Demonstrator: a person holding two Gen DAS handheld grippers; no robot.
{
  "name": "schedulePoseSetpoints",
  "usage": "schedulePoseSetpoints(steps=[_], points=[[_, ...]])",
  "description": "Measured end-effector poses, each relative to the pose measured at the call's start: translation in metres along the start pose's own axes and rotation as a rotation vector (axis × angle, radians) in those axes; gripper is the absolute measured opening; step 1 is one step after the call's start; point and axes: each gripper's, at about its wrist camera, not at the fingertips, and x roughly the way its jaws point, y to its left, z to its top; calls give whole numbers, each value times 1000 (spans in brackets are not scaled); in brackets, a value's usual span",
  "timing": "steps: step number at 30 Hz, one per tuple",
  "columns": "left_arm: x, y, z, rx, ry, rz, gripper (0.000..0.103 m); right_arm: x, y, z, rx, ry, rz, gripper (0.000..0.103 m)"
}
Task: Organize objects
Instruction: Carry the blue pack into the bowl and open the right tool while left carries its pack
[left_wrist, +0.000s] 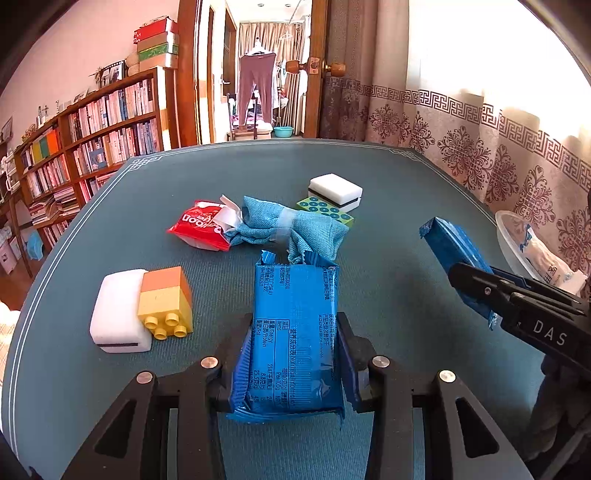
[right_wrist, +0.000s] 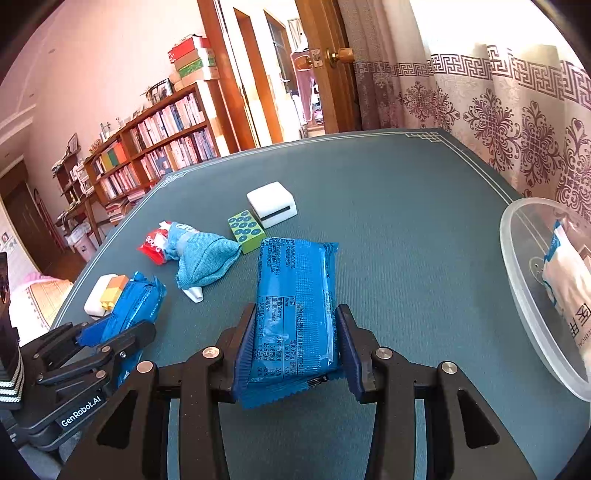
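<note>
Both grippers are carrying the same kind of thing. The left gripper (left_wrist: 297, 350) has its fingers closed on a blue snack packet (left_wrist: 295, 332), clamped across the width near its back end, so the packet's long axis runs straight ahead along the fingers, printed side up. The right gripper (right_wrist: 295, 343) is pinching a second blue packet (right_wrist: 297, 306) the same way, long axis pointing forward and tipped a little to the right, lifted off the green tabletop (right_wrist: 406, 229).

What the coming move seems to turn on is the clear plastic tub (right_wrist: 532, 295). It sits just to the right of the right-hand packet and slightly ahead of it, with a white pouch (right_wrist: 565, 280) already lying inside. From the left side that tub (left_wrist: 511, 243) lies beyond the right gripper, so the right hand is plainly the nearer one. I would guess its packet goes in first, swung rightward over the rim, with the left one waiting its turn.

Farther out on the table, by the left side, a white sponge (left_wrist: 118, 310) touches a stack of orange and yellow toy bricks (left_wrist: 166, 302). Beyond those lie a red snack bag (left_wrist: 201, 227), touching a rolled blue cloth (left_wrist: 288, 229), then a green dotted block (left_wrist: 325, 212) against another white sponge (left_wrist: 335, 192).
</note>
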Motion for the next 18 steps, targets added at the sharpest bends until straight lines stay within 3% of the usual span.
schedulePoseSetpoints(steps=[10,18], points=[[-6,-14,5,-7,13,-45,43,-39,-38,1,65,-60,-55,43],[-13,-43,12,43,3,-82,43,-79,-71,10,106,-143,-120,43]])
